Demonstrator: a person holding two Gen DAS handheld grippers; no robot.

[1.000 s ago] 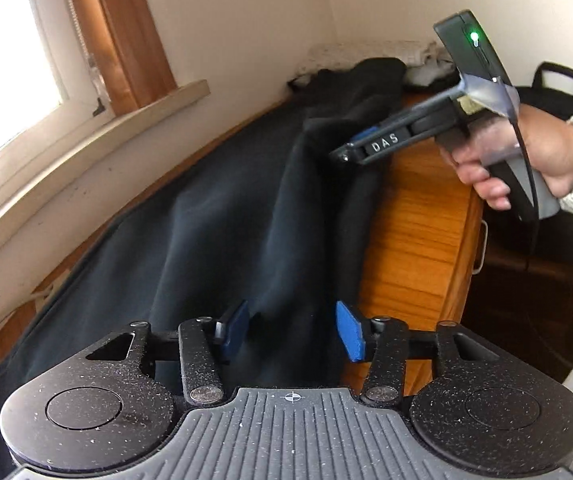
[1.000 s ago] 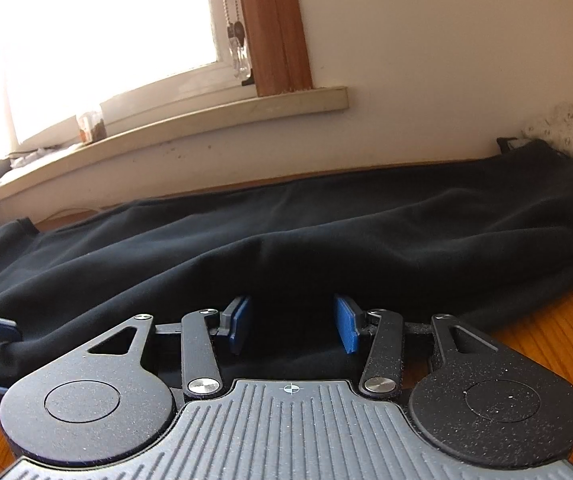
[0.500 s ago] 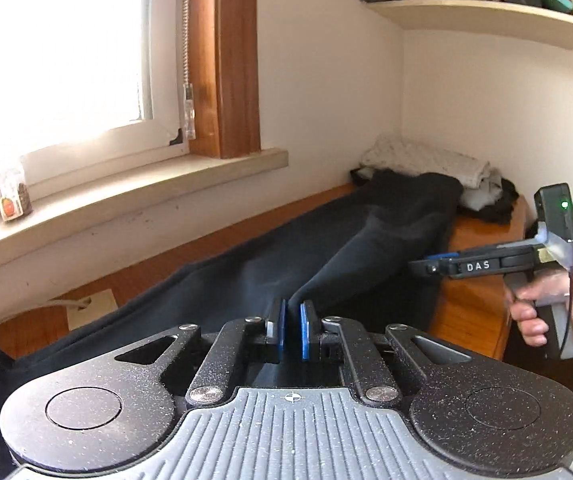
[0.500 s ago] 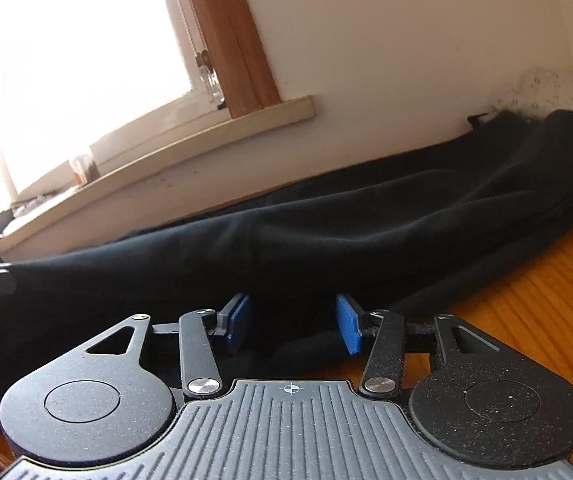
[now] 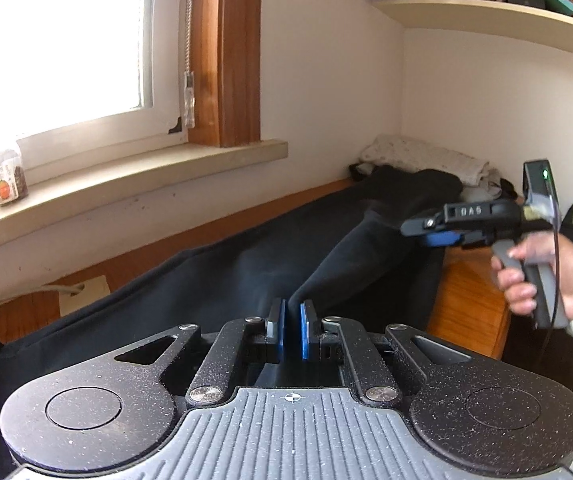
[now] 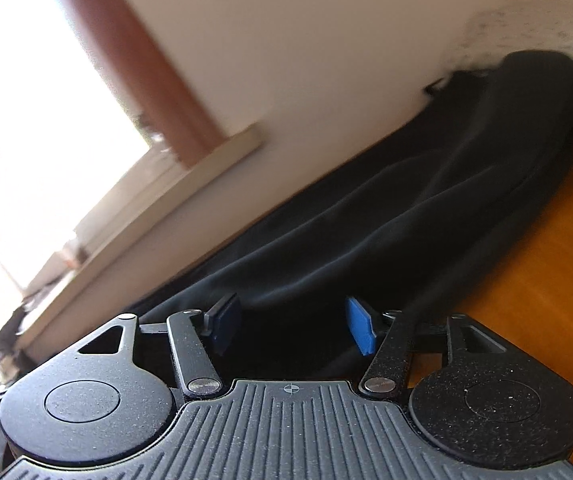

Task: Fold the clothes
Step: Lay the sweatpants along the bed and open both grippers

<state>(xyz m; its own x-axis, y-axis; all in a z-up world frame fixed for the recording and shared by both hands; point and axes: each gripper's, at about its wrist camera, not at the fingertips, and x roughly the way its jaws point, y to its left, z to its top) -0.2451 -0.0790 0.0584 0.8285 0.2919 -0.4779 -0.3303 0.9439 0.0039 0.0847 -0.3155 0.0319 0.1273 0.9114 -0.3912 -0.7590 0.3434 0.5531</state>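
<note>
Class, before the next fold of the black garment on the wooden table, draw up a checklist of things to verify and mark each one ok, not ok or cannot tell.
1. Left gripper shut on the black garment: ok; a ridge of cloth rises to its pads.
2. Right gripper gripping cloth: not ok; jaws opening, pads apart.
3. Garment spread along the table: ok.
4. Far end clear of the pale clothes pile: cannot tell.
5. Right gripper over the garment: ok.

Daylight poured white through a window point(image 5: 54, 36) with a brown wooden frame point(image 5: 226, 52) above a pale sill point(image 5: 126, 176), where a small jar point(image 5: 6, 180) stood. The walls point(image 5: 326, 80) were off-white. A shelf point(image 5: 478, 20) of books hung in the corner over the wooden counter point(image 5: 466, 304).
</note>
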